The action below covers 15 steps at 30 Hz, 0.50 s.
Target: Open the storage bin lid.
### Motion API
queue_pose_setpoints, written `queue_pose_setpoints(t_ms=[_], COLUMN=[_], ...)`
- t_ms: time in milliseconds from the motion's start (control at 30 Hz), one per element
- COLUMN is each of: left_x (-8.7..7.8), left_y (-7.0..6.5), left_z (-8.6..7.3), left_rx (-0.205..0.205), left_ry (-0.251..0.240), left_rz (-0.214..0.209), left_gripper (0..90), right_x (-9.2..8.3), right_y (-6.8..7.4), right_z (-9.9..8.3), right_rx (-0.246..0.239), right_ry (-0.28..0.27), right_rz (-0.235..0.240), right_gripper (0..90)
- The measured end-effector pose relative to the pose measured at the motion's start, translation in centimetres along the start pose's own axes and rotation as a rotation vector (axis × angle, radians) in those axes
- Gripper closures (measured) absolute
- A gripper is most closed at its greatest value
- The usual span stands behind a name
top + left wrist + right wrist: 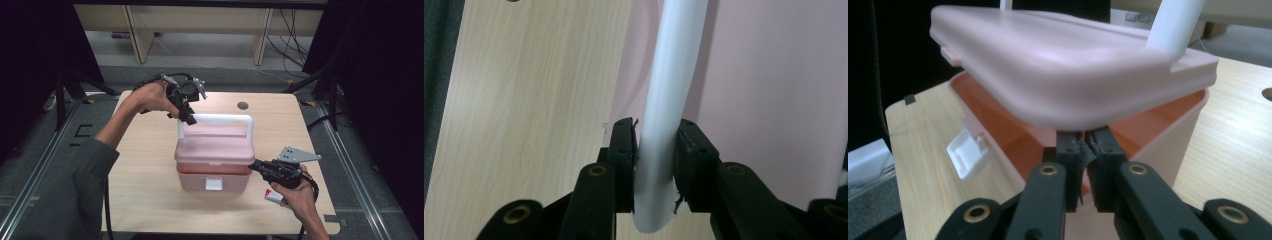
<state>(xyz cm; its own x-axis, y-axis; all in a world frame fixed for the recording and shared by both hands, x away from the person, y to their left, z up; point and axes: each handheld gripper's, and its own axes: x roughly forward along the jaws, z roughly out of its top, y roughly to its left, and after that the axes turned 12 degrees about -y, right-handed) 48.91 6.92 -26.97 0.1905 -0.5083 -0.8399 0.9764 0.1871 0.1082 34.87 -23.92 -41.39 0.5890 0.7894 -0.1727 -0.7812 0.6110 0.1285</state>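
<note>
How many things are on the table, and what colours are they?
Pink: 1, the box with its lid partly lifted
White: 2, the handle and the latch, both parts of the box
Red and white: 1, a small packet on the table
Total: 2 separate things, the box and the packet

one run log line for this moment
left claw: shut on white plastic handle | right claw: shut, under pink plastic lid | pink box: ajar
</note>
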Motion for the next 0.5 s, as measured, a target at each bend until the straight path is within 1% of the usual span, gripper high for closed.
queue_pose_setpoints(t_ms=[33,67,100,133,167,200,233,267,300,333,367,400,433,467,500], left_x=[-0.1,-0.1,-0.2,-0.2,-0.2,-0.2,-0.3,-0.5,-1.0,-1.0,-1.3,-1.6,-2.4,-2.4,-2.6], left_y=[0.1,0.1,0.2,0.2,0.2,0.3,0.4,0.5,0.7,0.7,0.8,0.9,1.0,1.0,0.8], left_z=[0.0,0.0,-0.2,-0.2,-0.2,-0.3,-0.3,-0.4,-0.5,-0.5,-0.6,-0.8,-1.2,-1.2,-1.5], left_rx=[-0.003,-0.003,-0.014,-0.014,-0.016,-0.029,-0.050,-0.058,-0.072,-0.072,-0.087,-0.100,-0.097,-0.097,-0.107], left_ry=[0.001,0.001,-0.007,-0.007,-0.009,-0.013,-0.020,-0.025,-0.044,-0.044,-0.056,-0.071,-0.090,-0.090,-0.117], left_rz=[-0.001,-0.001,0.004,0.004,0.006,0.010,0.029,0.033,0.050,0.050,0.072,0.088,0.085,0.085,0.098], left_gripper=[71.1,70.7,70.5,70.3,69.2,69.2,63.7,59.8,55.0,50.3,45.4,45.4,43.3,41.5,39.4], right_x=[0.0,0.0,-0.1,-0.1,-0.1,-0.1,0.0,-0.2,-0.1,-0.1,-0.1,-0.1,-0.1,-0.1,-0.1], right_y=[0.0,0.0,0.2,0.2,-0.2,-0.2,-0.1,-0.2,-0.2,-0.2,-0.3,-0.3,-0.1,-0.1,-0.3], right_z=[0.0,0.0,0.2,0.2,0.3,0.3,0.3,0.4,0.4,0.4,0.4,0.4,0.4,0.4,0.5], right_rx=[0.009,0.009,0.036,0.036,-0.001,-0.001,0.003,0.000,0.002,0.002,-0.004,-0.004,0.022,0.022,-0.003], right_ry=[-0.014,-0.014,-0.012,-0.012,-0.023,-0.023,-0.034,-0.015,-0.020,-0.020,-0.023,-0.023,-0.024,-0.024,-0.018], right_rz=[0.005,0.005,-0.002,-0.002,0.005,0.005,0.004,0.004,0.008,0.008,0.009,0.009,0.011,0.011,0.012], right_gripper=[86.8,86.8,87.1,87.1,87.2,87.2,87.2,87.5,87.6,87.6,87.8,87.8,88.1,88.1,88.5])
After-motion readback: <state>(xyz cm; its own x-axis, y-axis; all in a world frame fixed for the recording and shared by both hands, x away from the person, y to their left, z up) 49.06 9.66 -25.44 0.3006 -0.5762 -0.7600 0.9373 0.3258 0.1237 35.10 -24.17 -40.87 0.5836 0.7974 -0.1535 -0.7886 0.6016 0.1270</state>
